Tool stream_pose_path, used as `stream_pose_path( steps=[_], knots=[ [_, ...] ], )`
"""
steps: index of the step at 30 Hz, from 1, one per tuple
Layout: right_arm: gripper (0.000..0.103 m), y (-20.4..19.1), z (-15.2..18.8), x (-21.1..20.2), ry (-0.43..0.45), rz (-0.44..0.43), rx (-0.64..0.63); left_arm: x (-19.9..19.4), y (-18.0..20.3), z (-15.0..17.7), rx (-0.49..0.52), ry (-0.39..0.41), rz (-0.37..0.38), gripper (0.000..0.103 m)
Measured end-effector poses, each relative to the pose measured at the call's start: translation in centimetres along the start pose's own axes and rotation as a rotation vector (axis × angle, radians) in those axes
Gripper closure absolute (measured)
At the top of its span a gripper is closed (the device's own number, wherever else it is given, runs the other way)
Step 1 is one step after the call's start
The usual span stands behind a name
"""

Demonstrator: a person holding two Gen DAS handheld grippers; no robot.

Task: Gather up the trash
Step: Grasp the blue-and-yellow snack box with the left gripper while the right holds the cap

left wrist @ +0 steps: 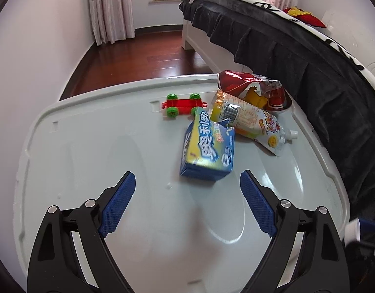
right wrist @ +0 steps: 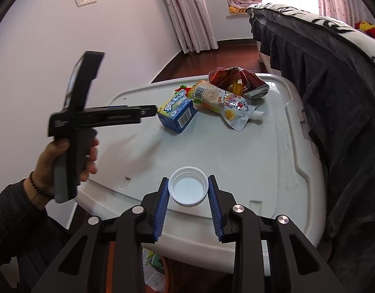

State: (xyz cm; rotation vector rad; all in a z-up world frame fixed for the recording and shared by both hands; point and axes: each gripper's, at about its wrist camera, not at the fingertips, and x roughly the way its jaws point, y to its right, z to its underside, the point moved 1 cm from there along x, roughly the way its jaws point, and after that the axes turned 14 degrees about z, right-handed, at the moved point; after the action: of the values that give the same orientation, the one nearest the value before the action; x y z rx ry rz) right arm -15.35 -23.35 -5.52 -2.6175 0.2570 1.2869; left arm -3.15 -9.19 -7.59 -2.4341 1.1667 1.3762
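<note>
A blue and yellow biscuit box [left wrist: 207,146] lies on a white plastic lid [left wrist: 89,146]. My left gripper [left wrist: 188,174] hovers open just short of the box, with nothing between its blue pads. Behind the box lie a spouted drink pouch [left wrist: 255,124] and a crumpled red snack bag [left wrist: 246,83]. In the right wrist view my right gripper [right wrist: 188,178] is shut on a white bottle cap [right wrist: 188,190], held open side up over the lid's front edge [right wrist: 236,151]. The box [right wrist: 177,114], pouch [right wrist: 226,107] and bag [right wrist: 236,78] show farther back.
A red toy car chassis with green wheels [left wrist: 182,105] sits left of the pouch. A bed draped in a dark blanket [left wrist: 309,73] runs along the right side. A hand [right wrist: 65,161] holds the left gripper at the left. Wooden floor [left wrist: 138,58] lies beyond.
</note>
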Motion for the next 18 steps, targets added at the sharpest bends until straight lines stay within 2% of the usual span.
stream_pose_path(
  steps=[12, 18],
  knots=[
    [0.071, 0.8, -0.3, 0.0, 0.003, -0.017, 0.022, 4.8, 1.3, -1.2, 0.059, -0.068, -0.043, 0.018],
    [0.071, 0.8, -0.3, 0.1, -0.001, -0.013, 0.020, 6.5, 0.9, -1.9, 0.046, -0.090, -0.055, 0.018]
  ],
)
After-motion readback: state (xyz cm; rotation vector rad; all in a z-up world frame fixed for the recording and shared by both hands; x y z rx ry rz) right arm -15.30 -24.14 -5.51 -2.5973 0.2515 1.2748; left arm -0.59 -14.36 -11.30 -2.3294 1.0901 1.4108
